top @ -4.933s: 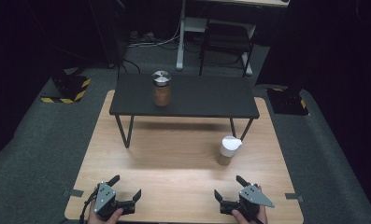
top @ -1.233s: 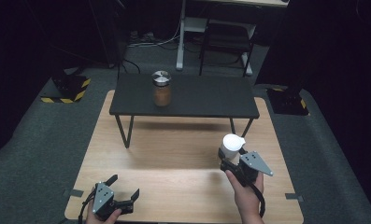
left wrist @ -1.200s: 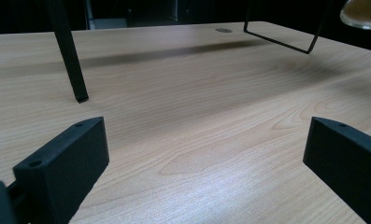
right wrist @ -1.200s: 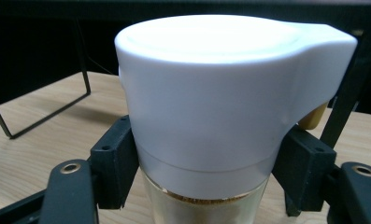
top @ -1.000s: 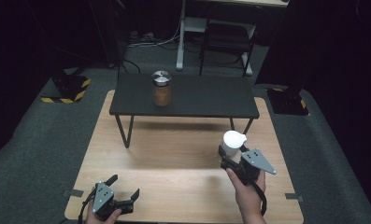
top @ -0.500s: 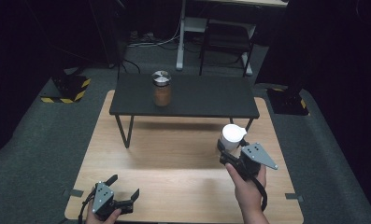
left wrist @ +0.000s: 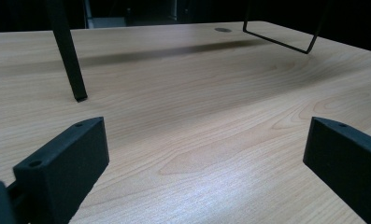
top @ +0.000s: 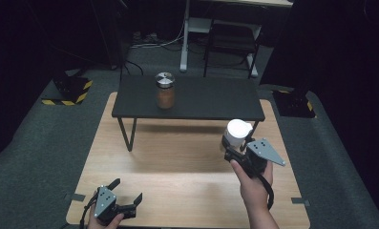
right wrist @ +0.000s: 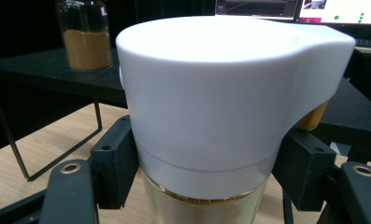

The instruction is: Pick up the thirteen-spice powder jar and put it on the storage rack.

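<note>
Right of centre in the high view, the right gripper (top: pixel 231 149) clamps a white-lidded jar (top: pixel 236 133) just beneath its lid, clear of the wooden table (top: pixel 177 162). Keeping it upright should help it clear the black shelf (top: pixel 196 98).

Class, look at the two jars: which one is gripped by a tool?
The clear jar with the white plastic lid, clamped in the right tool above the wooden table; the metal-lidded glass jar stands untouched on the black shelf.
</note>
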The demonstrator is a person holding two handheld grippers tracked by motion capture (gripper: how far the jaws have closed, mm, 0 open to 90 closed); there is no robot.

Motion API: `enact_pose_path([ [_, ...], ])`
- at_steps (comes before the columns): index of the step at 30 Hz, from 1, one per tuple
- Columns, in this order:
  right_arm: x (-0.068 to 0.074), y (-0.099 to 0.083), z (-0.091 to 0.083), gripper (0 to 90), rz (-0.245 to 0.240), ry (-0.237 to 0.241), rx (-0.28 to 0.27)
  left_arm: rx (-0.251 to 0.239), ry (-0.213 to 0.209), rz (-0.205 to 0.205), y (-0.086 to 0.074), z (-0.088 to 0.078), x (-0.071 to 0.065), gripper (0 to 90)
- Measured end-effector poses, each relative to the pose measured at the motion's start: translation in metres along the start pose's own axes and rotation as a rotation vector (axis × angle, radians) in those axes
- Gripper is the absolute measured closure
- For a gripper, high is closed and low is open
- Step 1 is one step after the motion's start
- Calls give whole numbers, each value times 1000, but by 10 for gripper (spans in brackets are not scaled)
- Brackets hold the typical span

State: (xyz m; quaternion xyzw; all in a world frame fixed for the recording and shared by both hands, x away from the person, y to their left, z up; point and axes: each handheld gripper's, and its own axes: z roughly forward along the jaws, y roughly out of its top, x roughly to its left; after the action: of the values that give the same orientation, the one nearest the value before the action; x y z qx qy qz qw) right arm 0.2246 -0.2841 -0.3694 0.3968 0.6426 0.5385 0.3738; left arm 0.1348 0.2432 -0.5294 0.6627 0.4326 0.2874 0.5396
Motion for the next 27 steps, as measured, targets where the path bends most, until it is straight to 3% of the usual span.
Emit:
enact_pose_path([
  [27,-1,39,20,305,-26,-5,-38,-9,-6,3,-2,-1,1,6],
])
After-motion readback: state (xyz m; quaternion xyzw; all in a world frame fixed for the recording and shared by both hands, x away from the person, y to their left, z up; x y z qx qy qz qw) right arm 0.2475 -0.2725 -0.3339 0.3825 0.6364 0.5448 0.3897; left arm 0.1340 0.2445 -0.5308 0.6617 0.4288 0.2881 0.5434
